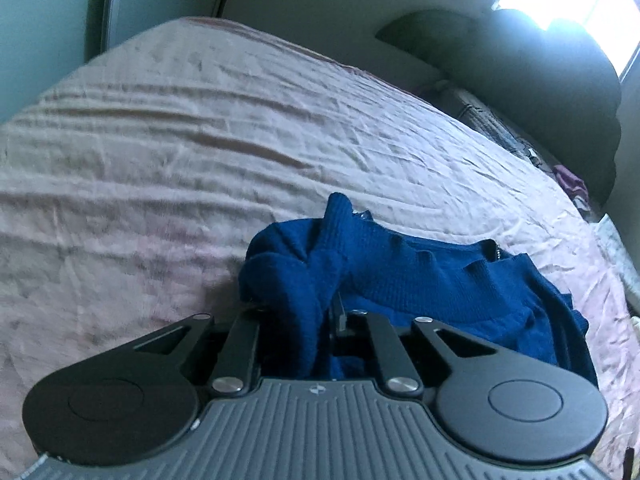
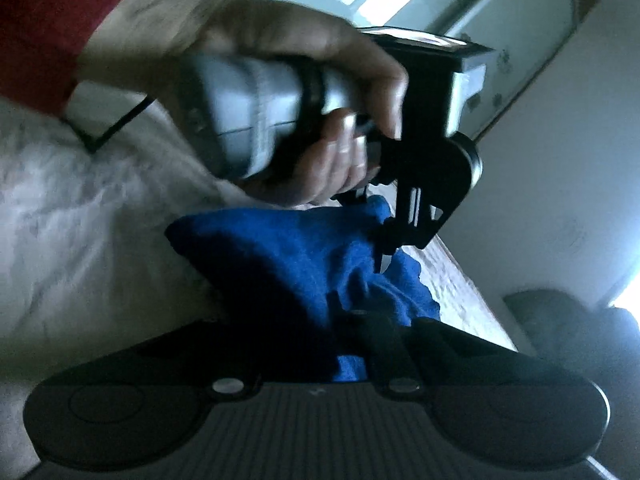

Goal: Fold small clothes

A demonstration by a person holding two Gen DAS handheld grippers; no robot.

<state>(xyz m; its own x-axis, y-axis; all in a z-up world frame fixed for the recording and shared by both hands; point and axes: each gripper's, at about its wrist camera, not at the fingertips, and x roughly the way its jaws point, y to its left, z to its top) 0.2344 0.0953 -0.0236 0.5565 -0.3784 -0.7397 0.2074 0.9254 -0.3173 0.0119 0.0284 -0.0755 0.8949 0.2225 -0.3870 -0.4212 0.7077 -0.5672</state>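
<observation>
Bedroom, wrinkled pink bedspread (image 1: 200, 120) as work surface. Blue knit sweater (image 1: 400, 276) bunched, long axis running left gripper (image 1: 298, 320) to right gripper (image 2: 348, 328); both clamped on opposite ends, cloth slack between. Left hand (image 2: 312, 92) visible gripping handle

Pretty blurry shot. A bunched-up blue knit garment (image 2: 304, 264) is seen pinched in the right hand-held gripper (image 2: 352, 344) at the bottom, its fingers closed onto the cloth. Further up, the same garment is gripped by the left hand-held gripper (image 2: 394, 236), which is held by a hand (image 2: 320, 120) with a red sleeve (image 2: 48, 16). A pale bed (image 2: 80, 240) is spread underneath.
</observation>
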